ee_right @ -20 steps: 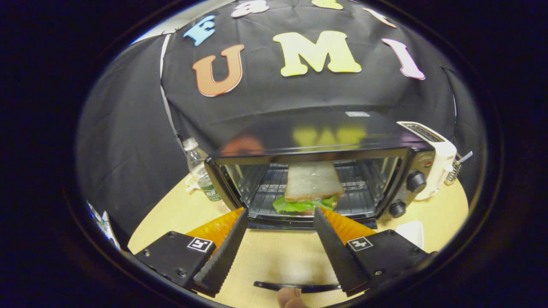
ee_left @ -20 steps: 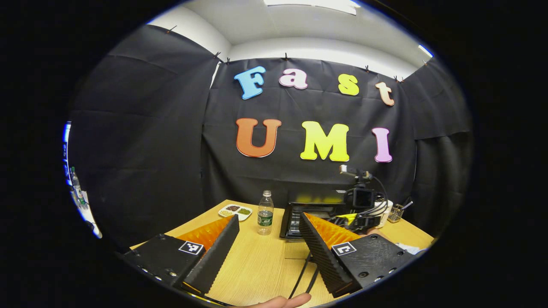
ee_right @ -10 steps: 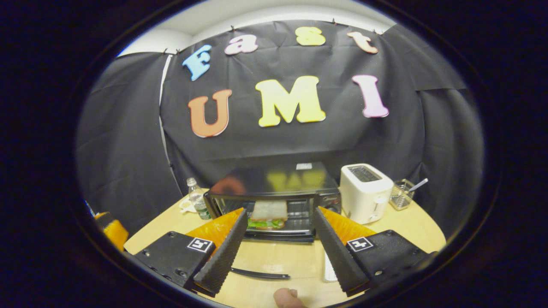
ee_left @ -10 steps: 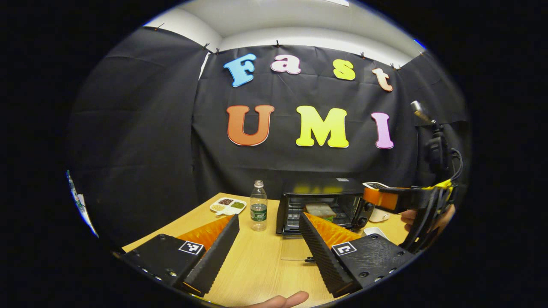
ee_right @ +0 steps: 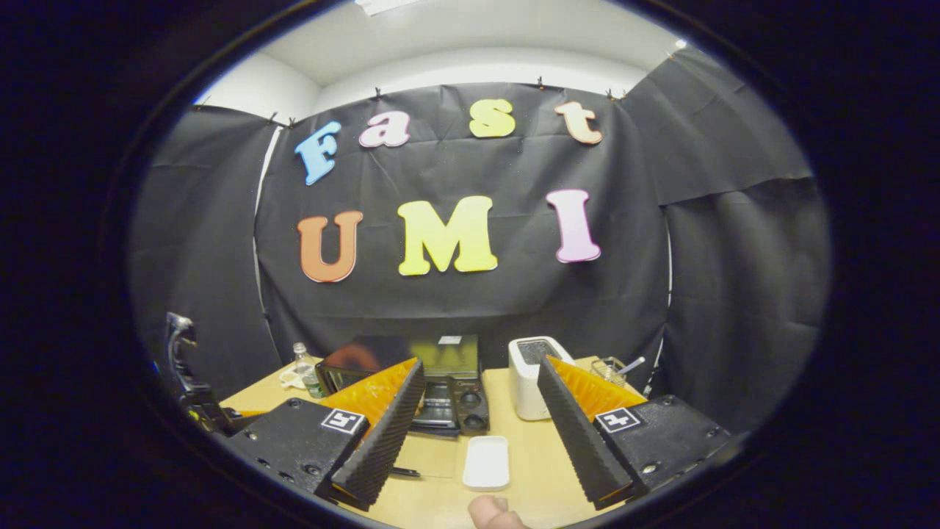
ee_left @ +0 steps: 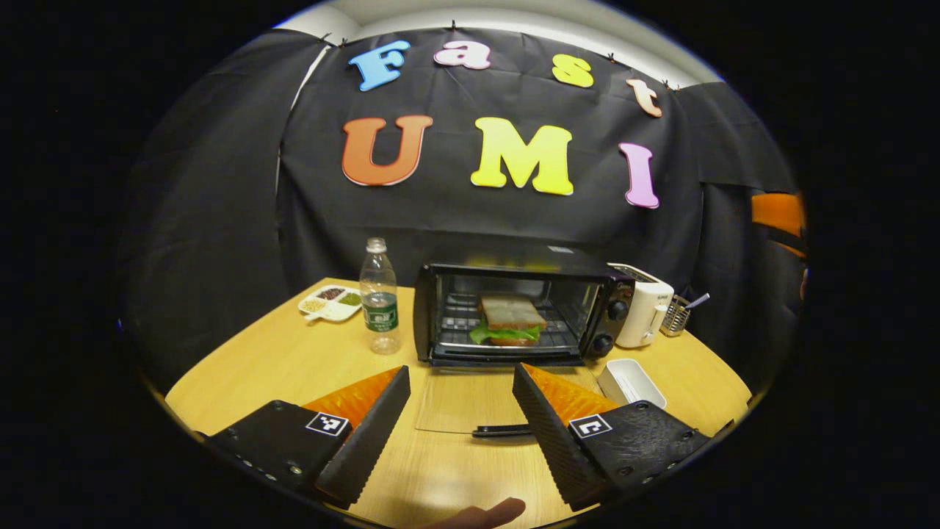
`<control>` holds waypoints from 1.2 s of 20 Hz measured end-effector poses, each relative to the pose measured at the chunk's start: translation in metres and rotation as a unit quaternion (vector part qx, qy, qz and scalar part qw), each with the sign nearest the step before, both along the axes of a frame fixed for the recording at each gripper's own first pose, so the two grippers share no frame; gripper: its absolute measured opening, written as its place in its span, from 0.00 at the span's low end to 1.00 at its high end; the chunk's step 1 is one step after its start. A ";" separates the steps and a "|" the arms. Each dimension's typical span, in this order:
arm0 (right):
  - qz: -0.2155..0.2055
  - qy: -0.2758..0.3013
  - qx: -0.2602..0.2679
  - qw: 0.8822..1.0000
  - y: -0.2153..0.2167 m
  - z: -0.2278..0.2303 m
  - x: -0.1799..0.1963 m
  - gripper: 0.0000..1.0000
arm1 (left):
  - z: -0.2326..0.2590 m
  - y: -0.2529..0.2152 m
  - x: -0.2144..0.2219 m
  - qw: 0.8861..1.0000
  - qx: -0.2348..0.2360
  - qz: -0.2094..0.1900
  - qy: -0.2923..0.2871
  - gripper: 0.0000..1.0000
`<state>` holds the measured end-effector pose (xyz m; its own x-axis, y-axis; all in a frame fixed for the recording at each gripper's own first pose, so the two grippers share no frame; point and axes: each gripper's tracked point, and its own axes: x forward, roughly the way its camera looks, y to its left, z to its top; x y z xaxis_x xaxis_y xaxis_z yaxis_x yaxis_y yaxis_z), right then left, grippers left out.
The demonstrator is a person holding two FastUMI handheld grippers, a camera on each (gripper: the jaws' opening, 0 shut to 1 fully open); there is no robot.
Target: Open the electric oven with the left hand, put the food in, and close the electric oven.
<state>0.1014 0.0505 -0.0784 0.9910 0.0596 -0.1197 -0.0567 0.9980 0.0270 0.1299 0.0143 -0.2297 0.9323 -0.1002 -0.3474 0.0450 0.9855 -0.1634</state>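
The black electric oven (ee_left: 624, 283) stands on the wooden table (ee_left: 279, 360) with its glass door (ee_left: 459, 397) folded down flat, handle (ee_left: 503, 431) nearest me. A sandwich (ee_left: 510, 322) with lettuce lies on the rack inside. My left gripper (ee_left: 460, 371) is open and empty, hovering before the door and facing the oven's mouth. My right gripper (ee_right: 481, 364) is open and empty too, held back and right of the oven (ee_right: 448, 353). In the right gripper view the left finger hides much of the oven. An orange part of the right gripper (ee_left: 778, 213) shows far right.
A water bottle (ee_left: 380, 297) and a divided snack dish (ee_left: 330, 303) stand left of the oven. Right of it are a white toaster (ee_left: 642, 312), a wire utensil holder (ee_left: 679, 312) and a small white dish (ee_left: 631, 382). The left gripper's rig (ee_right: 187, 389) is at far left.
My right gripper has pulled back out of the oven and away to the right, leaving the sandwich on the rack. My left gripper has swung to face the open oven.
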 end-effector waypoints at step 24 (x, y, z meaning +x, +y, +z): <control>0.000 -0.045 -0.001 0.999 -0.078 0.010 -0.032 0.99 | -0.109 -0.096 -0.006 0.982 0.070 -0.057 0.164 0.94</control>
